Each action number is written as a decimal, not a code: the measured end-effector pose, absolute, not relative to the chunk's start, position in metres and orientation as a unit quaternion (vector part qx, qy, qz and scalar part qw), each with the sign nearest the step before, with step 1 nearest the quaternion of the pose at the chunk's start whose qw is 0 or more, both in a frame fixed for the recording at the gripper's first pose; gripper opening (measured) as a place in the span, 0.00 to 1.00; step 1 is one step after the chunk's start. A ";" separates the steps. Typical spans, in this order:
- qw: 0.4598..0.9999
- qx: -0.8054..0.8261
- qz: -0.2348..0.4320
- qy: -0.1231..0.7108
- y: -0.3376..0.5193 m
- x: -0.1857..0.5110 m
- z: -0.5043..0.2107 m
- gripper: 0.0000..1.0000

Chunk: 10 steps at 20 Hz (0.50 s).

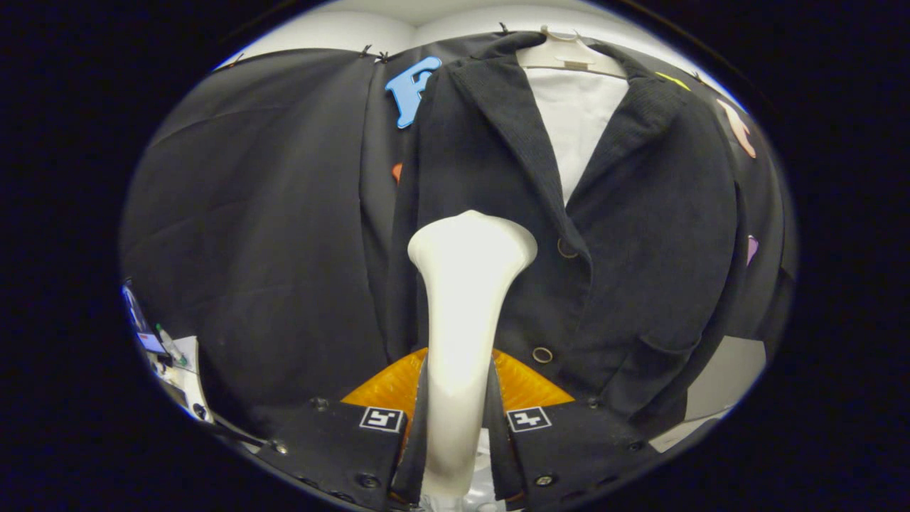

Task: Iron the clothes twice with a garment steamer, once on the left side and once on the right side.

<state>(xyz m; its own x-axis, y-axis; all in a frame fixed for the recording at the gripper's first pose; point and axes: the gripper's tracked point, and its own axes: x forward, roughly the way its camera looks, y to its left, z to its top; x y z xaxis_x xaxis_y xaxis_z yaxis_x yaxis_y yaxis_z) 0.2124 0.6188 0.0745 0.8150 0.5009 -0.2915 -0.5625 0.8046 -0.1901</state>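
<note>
Item 1, garment steamer [462, 320]: white, slim neck widening to a broad head. You hold it upright between the two fingers of your claw [455, 419], both fingers pressed against its neck, so the claw is clamped on it. The head sits in front of the jacket's button line, between the upper and the lower button; whether it touches the cloth cannot be told.

Item 2, jacket [640, 235]: dark, fine-ribbed fabric, hanging straight ahead of the steamer. Its collar and lapels open in a V above the steamer head. A patch pocket [661, 363] sits low on the panel to the right of the steamer.

Item 3, upper button [566, 248]: round, ring-shaped, just right of the steamer head on the jacket's front edge.

Item 4, lower button [542, 355]: same kind, just right of the steamer's neck, below the upper button.

Item 5, white lining [576, 121]: shows inside the V of the lapels, above the steamer head.

Item 6, hanger [569, 57]: pale, carries the jacket at the collar, well above the steamer.

Item 7, dark cloth [256, 227]: hangs left of the jacket and behind it.
</note>
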 end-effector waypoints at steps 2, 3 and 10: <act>0.943 -0.135 0.281 0.118 0.613 0.214 0.067 0.40; 0.943 -0.134 0.279 0.121 0.609 0.215 0.062 0.40; 0.938 -0.144 0.276 0.151 0.596 0.227 0.022 0.40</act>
